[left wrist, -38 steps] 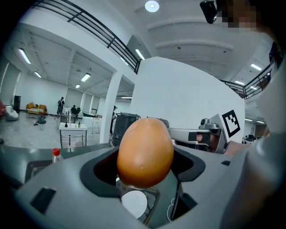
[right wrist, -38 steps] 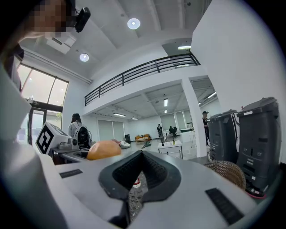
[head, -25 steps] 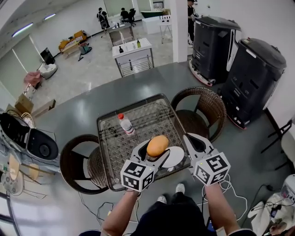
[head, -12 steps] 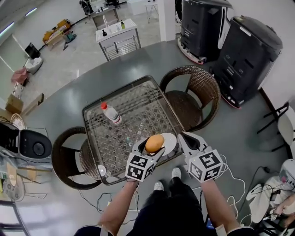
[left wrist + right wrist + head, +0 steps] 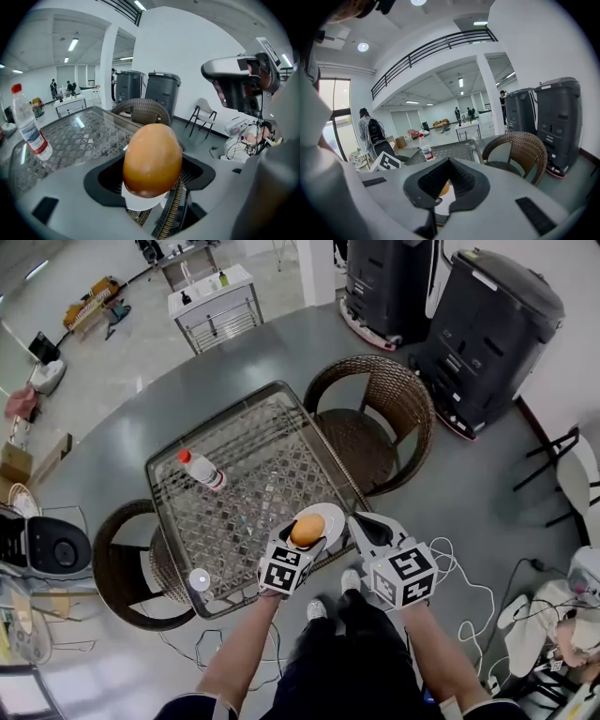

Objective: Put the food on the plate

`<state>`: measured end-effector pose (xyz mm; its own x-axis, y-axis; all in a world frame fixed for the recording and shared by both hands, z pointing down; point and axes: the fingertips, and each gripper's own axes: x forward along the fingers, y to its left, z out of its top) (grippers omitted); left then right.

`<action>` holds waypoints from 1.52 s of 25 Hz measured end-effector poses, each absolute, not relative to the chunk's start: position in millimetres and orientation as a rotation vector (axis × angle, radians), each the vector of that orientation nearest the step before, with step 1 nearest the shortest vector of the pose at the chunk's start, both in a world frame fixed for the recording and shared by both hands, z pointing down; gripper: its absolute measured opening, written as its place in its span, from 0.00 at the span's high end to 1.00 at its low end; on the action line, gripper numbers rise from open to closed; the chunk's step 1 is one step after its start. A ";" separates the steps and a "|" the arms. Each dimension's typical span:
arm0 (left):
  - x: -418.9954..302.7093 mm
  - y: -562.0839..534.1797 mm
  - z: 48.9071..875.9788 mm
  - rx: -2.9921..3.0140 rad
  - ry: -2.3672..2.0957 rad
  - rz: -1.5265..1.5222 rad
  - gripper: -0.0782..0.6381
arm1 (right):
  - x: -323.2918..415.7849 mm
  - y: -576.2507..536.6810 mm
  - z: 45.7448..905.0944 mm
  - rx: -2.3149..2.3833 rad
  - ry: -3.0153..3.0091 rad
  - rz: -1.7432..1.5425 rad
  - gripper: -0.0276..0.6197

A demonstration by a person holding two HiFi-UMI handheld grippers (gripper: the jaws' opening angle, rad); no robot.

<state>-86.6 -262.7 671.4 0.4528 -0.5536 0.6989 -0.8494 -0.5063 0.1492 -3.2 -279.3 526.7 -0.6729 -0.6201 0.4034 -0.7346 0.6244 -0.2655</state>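
On the glass worktop (image 5: 253, 451), toward its far left side, a clear bottle (image 5: 200, 470) with a red cap stands upright; what it holds I cannot tell. At the near left corner lies a small white disc (image 5: 199, 579), too small to identify. Further right, the left gripper (image 5: 302, 542) has its fingers (image 5: 101, 180) clamped on the food (image 5: 307, 528), a smooth orange-brown oval lump held at its sides. The food hangs over the left part of the plate (image 5: 330, 515), a white round one at the near edge of the worktop; whether it touches the plate I cannot tell. Just right of the plate, past the worktop's edge, is the right gripper (image 5: 361, 526), its fingers (image 5: 468, 185) a narrow way apart with nothing between them, pointing toward the plate. A wicker chair (image 5: 375, 418) stands at the worktop's right side.
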 end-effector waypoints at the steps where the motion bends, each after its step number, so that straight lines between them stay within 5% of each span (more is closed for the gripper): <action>1: -85.4 -264.4 678.0 2.213 -1.169 0.815 0.42 | -1.0 -279.6 530.3 1.097 -2.568 0.604 0.95; 38: -74.8 -267.1 744.0 2.115 -1.101 0.992 0.42 | 6.0 -284.6 571.6 1.008 -2.481 0.638 0.95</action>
